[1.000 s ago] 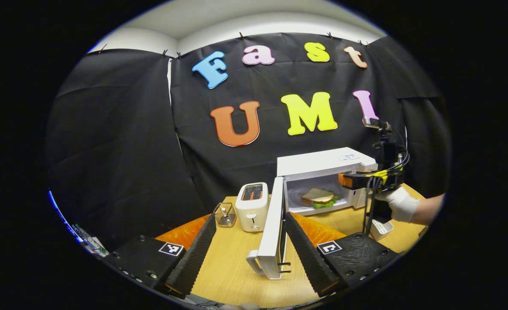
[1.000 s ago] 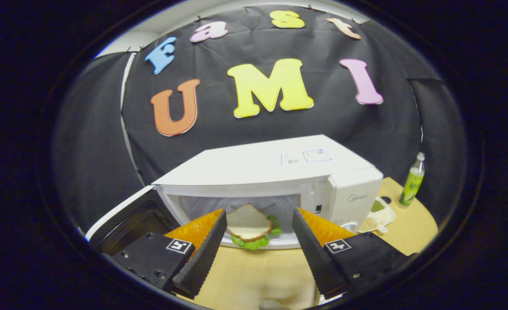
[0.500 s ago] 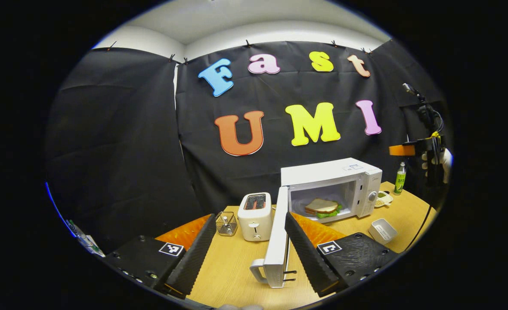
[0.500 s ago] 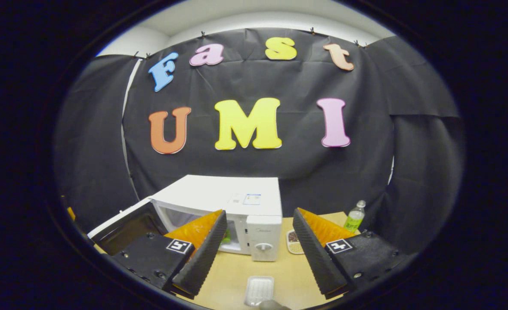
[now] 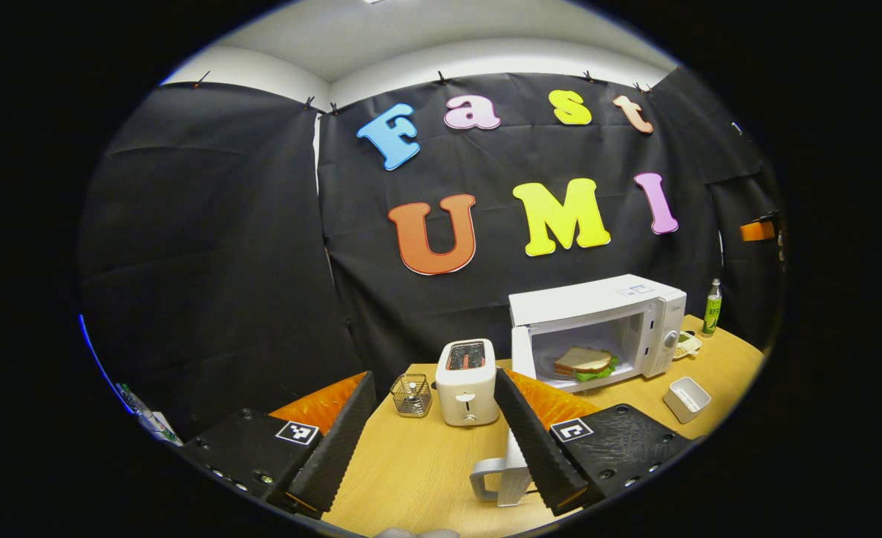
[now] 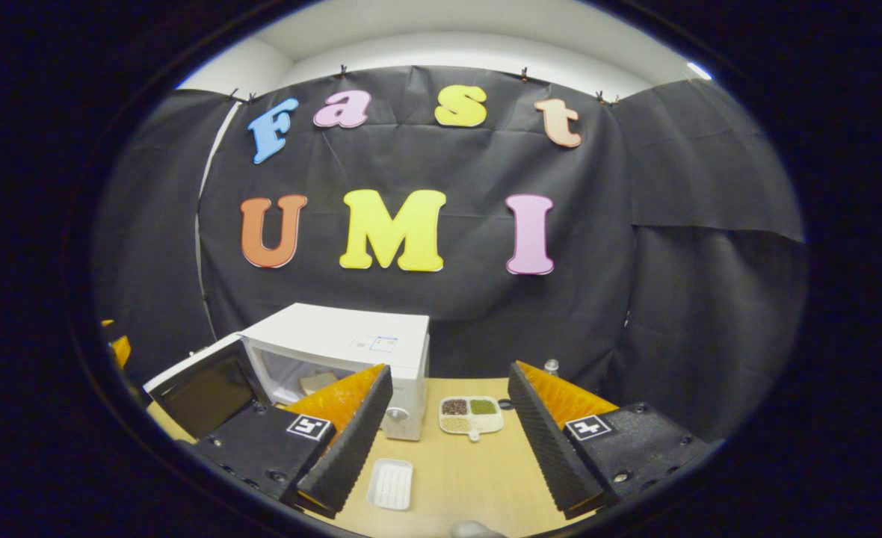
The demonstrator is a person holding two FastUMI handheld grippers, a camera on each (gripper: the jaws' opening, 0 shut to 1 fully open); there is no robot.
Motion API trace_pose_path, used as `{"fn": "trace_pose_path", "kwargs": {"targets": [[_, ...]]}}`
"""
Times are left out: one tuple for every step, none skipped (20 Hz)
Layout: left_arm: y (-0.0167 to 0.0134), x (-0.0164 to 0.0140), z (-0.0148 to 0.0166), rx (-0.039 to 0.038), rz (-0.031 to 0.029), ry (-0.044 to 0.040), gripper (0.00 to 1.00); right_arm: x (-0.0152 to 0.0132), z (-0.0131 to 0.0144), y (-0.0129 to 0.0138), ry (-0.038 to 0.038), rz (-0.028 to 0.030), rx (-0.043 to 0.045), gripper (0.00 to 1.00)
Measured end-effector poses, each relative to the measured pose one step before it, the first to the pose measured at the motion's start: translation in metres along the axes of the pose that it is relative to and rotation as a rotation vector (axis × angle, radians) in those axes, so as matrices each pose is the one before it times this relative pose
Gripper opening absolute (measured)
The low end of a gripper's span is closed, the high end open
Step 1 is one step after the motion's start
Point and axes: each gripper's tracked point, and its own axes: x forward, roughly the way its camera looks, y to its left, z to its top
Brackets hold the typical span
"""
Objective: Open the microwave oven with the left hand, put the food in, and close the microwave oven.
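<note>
With the sandwich (image 5: 583,362) lying inside the microwave (image 5: 598,299), its door (image 5: 512,471) is being left open; both claws, left (image 5: 435,441) and right (image 6: 445,441), are being held apart, empty.

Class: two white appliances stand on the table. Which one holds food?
The microwave oven, door open, holds a sandwich; the toaster beside it does not.

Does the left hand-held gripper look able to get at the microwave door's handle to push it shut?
Probably yes. The left hand-held gripper is open, and the door handle sits just ahead by its right finger, with bare table between and nothing blocking.
</note>
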Motion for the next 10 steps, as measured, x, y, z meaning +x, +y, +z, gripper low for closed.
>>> {"fn": "trace_pose_path", "kwargs": {"targets": [[0.00063,0.00195,-0.00105,0.00039,0.0022,-0.00016,0.96,-0.00278,-0.00197,-0.00012,0.00773,-0.00034,0.00374,0.99],[-0.00042,0.002,0.00064,0.00239,-0.00121,-0.00014,0.96,0.00007,-0.00182,0.00027,0.0061,-0.00286,0.00815,0.99],[0.00035,0.00111,-0.00209,0.00196,-0.00443,0.00162,0.96,-0.00072,0.00012,-0.00164,0.00117,-0.00285,0.00448,0.99],[-0.00172,0.00215,-0.00168,-0.00062,-0.00575,0.0035,0.95,0.0,0.00022,-0.00309,0.00168,-0.00659,0.00306,0.99],[-0.00004,0.00194,-0.00488,0.00316,0.00399,0.00888,0.93,-0.00039,-0.00133,0.00009,0.00684,0.00121,0.00392,0.99],[0.00417,0.00407,-0.00609,-0.00062,0.00976,0.01472,0.78,-0.00115,-0.00279,0.00138,0.00858,0.00155,0.00123,0.99],[-0.00084,0.00266,-0.00723,-0.00437,-0.0011,0.01812,0.63,-0.00159,-0.00115,-0.00048,0.00616,0.00006,-0.00614,0.99],[0.001,0.00497,-0.00791,-0.00265,0.00677,0.01169,0.46,-0.00067,0.00007,-0.00299,0.00062,-0.00799,-0.01177,0.99],[-0.00017,0.00326,-0.00827,-0.00039,-0.00058,0.00884,0.45,-0.00043,-0.00123,-0.00323,0.00936,-0.00812,-0.01255,0.99],[0.00263,0.00407,-0.01037,-0.00379,0.00358,0.00976,0.2,-0.00099,-0.0015,-0.00001,0.00648,0.0022,-0.00337,0.99]]}}
